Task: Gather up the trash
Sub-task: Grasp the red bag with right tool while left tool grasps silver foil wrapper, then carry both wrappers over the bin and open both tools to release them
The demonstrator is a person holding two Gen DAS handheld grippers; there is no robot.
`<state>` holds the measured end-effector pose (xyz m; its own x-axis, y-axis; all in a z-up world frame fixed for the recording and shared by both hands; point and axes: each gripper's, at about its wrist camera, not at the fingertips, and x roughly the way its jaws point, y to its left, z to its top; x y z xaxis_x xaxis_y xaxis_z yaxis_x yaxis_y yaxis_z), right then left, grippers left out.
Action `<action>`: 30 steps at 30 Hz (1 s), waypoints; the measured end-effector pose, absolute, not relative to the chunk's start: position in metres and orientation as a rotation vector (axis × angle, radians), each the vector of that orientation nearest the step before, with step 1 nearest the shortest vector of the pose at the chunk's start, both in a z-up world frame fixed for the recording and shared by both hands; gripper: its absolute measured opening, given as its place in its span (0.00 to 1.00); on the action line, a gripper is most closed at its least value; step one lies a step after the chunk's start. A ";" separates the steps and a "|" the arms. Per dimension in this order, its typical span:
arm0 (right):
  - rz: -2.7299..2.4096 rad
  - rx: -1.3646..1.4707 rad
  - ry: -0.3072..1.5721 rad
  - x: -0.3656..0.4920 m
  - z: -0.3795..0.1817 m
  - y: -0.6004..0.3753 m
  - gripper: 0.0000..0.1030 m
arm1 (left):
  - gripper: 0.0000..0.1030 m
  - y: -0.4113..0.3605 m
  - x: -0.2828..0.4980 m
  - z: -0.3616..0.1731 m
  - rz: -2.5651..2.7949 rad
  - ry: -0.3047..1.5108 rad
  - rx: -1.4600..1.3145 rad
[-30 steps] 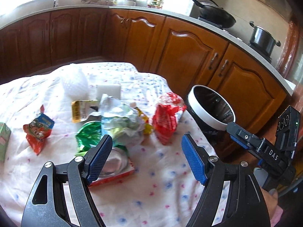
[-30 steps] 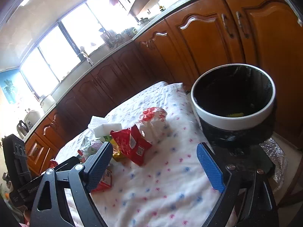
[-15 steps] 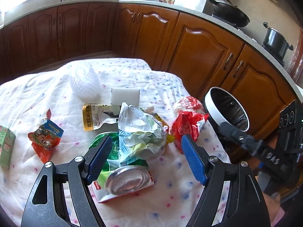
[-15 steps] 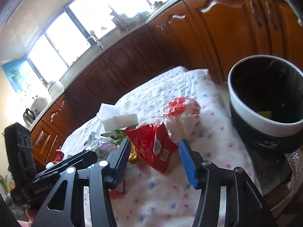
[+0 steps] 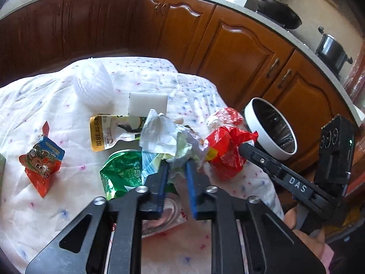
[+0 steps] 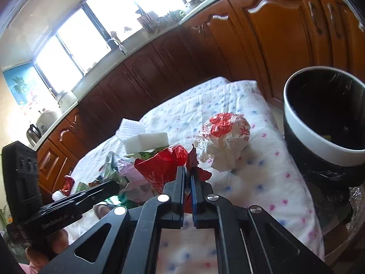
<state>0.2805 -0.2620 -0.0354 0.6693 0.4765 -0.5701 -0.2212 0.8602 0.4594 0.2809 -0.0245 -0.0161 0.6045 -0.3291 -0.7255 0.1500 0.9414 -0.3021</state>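
Note:
Trash lies heaped on a table under a white dotted cloth (image 5: 68,217). My left gripper (image 5: 176,166) is closing, and its blue pads pinch the lower folds of a crumpled pale wrapper (image 5: 162,134) on top of the heap. My right gripper (image 6: 187,171) is shut on a thin edge of the red foil wrapper (image 6: 157,169), which in the left wrist view (image 5: 225,157) lies just right of the heap. A white-rimmed bin (image 6: 319,146) with a black liner stands off the table's right end, also visible as the bin (image 5: 262,141).
Around the heap lie a green bag (image 5: 123,171), a yellow pouch (image 5: 102,134), a white foam block (image 5: 147,100), a white net ball (image 5: 92,86), an orange-blue snack pack (image 5: 42,162) and a red-and-white paper ball (image 6: 224,134). Wooden cabinets (image 5: 239,50) run behind.
Both grippers moved in over the heap and went from wide open to closed: the left onto the pale crumpled wrapper, the right onto the red wrapper's edge.

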 end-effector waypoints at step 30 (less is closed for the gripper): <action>0.125 0.459 0.575 0.237 0.001 -0.414 0.04 | 0.08 -0.148 0.267 0.026 -0.530 0.786 -0.079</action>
<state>0.2372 -0.4145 0.0011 0.8349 0.2401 -0.4954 0.0119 0.8918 0.4522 0.2670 -0.1475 0.0264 0.5836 -0.4825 -0.6532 0.4253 0.8668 -0.2603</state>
